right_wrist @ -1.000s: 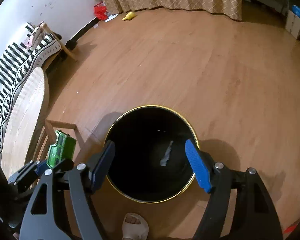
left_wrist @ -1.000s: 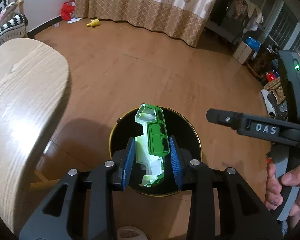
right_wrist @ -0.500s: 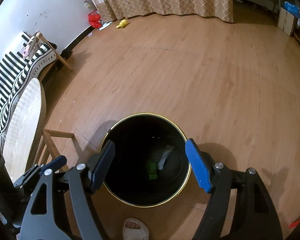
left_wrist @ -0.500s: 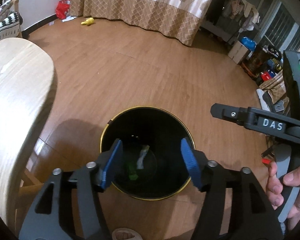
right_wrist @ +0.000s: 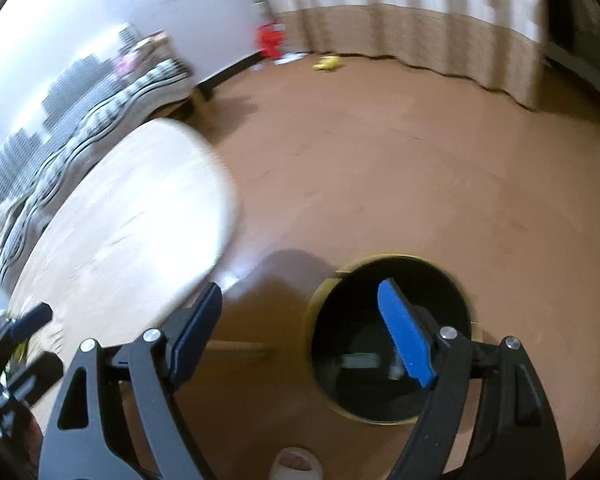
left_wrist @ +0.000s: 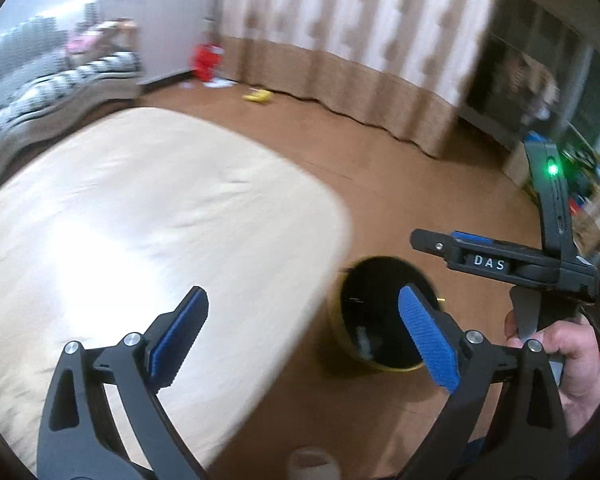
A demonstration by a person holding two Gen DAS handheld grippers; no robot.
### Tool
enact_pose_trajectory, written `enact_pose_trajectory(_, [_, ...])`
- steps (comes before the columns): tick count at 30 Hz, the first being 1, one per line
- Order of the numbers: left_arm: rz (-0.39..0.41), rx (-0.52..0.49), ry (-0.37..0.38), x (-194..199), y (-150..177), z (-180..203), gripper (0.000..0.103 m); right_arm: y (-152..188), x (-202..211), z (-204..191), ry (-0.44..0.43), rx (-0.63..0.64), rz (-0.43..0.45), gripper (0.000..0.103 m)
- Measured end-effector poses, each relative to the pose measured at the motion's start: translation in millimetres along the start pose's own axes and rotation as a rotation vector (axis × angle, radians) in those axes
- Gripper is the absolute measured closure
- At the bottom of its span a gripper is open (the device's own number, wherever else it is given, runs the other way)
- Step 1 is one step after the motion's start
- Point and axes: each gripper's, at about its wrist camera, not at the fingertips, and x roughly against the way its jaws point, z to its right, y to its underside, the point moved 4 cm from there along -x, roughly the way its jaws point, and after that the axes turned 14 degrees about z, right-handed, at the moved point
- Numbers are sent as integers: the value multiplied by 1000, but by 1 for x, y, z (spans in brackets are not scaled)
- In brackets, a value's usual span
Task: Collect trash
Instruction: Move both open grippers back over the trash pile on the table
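A black round bin with a gold rim (left_wrist: 364, 362) stands on the wooden floor beside a pale wooden table; it also shows in the right wrist view (right_wrist: 314, 312). Pale scraps (left_wrist: 362, 342) lie in the bottom of the bin, and they show blurred in the right wrist view (right_wrist: 360, 360). My left gripper (left_wrist: 300, 336) is open and empty, over the table's edge and left of the bin. My right gripper (right_wrist: 300, 332) is open and empty, above the bin's left side; it shows from the side in the left wrist view (left_wrist: 480, 260).
The pale table (left_wrist: 140, 220) fills the left; it is also in the right wrist view (right_wrist: 120, 232). A striped sofa (right_wrist: 100, 112) stands by the wall. A red object (left_wrist: 206, 62) and a yellow object (left_wrist: 258, 96) lie on the floor near the curtain (left_wrist: 340, 40).
My left gripper let the green and white carton drop into the bin and opened. Both grippers have since swung left and up, toward the table; the views are motion-blurred.
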Motion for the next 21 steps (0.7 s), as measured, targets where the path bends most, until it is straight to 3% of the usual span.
enact_pose_trajectory(11, [109,175,-434,181,30,-214,9,36,-2,-264,-361,300,-56,25])
enact_pose_trajectory(16, [146,275,-564,256,54,-287,9,60,-2,-360,-482,398,-97,25])
enact_pose_trajectory(21, [178,332,-640,311,78,-337,9,93,-1,-439,-572,484,-128,25])
